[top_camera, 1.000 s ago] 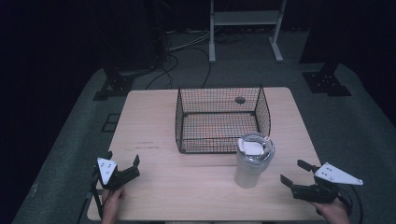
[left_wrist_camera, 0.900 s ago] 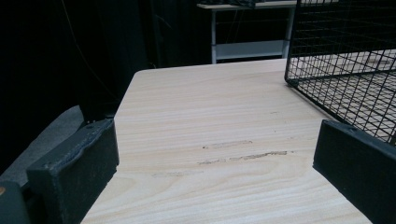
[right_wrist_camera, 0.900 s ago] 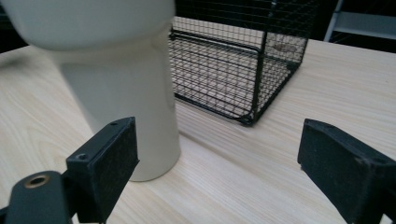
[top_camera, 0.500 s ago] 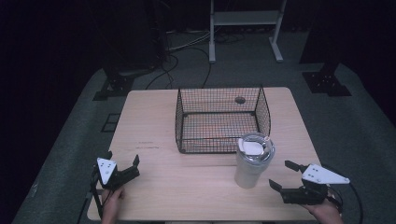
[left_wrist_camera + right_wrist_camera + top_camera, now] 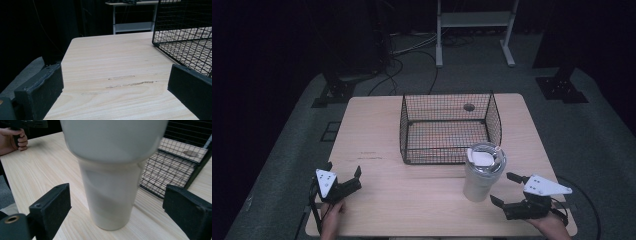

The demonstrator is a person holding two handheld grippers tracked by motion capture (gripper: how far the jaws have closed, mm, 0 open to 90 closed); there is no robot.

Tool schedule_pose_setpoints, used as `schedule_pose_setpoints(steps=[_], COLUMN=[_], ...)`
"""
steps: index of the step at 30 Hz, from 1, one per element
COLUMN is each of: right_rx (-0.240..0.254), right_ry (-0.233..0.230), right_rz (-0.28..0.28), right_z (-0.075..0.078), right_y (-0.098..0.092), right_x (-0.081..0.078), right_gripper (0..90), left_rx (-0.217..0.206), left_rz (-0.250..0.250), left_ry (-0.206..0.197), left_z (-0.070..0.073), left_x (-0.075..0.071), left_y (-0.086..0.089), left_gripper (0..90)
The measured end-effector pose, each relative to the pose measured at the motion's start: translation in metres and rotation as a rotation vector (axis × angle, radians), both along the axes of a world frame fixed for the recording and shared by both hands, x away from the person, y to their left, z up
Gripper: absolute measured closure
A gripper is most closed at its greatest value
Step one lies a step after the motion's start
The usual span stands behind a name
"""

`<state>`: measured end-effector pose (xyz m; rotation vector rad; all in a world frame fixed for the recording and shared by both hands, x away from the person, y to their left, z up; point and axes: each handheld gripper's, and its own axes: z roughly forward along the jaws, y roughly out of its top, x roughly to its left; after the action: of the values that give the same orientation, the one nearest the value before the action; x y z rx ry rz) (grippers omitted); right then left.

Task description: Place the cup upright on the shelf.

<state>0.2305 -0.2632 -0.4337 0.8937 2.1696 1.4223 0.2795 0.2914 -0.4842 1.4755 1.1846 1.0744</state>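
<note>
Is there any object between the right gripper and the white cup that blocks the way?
No. The right gripper is open beside the cup, with bare table between them. In the right gripper view the cup stands straight ahead between the jaws, untouched.

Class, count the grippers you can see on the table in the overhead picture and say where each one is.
2. The left gripper is at the table's near-left corner; the right gripper is at the near-right, jaws open beside the white tumbler.
</note>
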Motion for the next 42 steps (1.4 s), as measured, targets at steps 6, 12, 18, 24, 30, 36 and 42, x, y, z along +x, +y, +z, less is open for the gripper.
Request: schedule_pose_setpoints(steps=[6, 12, 18, 24, 30, 36, 42], right_rx=[-0.005, -0.007, -0.004, 0.010, 0.029, 0.066, 0.089], right_ry=[0.008, 0.008, 0.013, 0.013, 0.006, -0.005, -0.010], right_rz=[0.006, 0.001, 0.004, 0.007, 0.013, 0.018, 0.017], right_z=[-0.002, -0.004, -0.009, -0.011, -0.014, -0.018, -0.022], right_y=[0.007, 0.012, 0.016, 0.020, 0.028, 0.033, 0.037], right_x=[0.004, 0.008, 0.013, 0.018, 0.025, 0.031, 0.035], right_gripper=[2.9, 1.9, 1.9, 1.9, 1.9, 1.9, 1.9], left_rx=[-0.001, 0.001, 0.004, 0.005, 0.004, 0.004, 0.004], left_rz=[-0.001, -0.002, -0.004, -0.004, -0.005, -0.006, -0.005], left_ry=[-0.001, -0.003, -0.005, -0.005, -0.006, -0.007, -0.007], left_z=[0.000, 0.000, 0.000, 0.000, 0.000, 0.000, 0.000], left_x=[0.000, 0.000, 0.000, 0.000, -0.001, -0.001, -0.001], left_y=[0.000, 0.000, 0.000, -0.001, -0.001, -0.001, -0.001], left_gripper=[0.0, 0.0, 0.0, 0.0, 0.0, 0.0, 0.0])
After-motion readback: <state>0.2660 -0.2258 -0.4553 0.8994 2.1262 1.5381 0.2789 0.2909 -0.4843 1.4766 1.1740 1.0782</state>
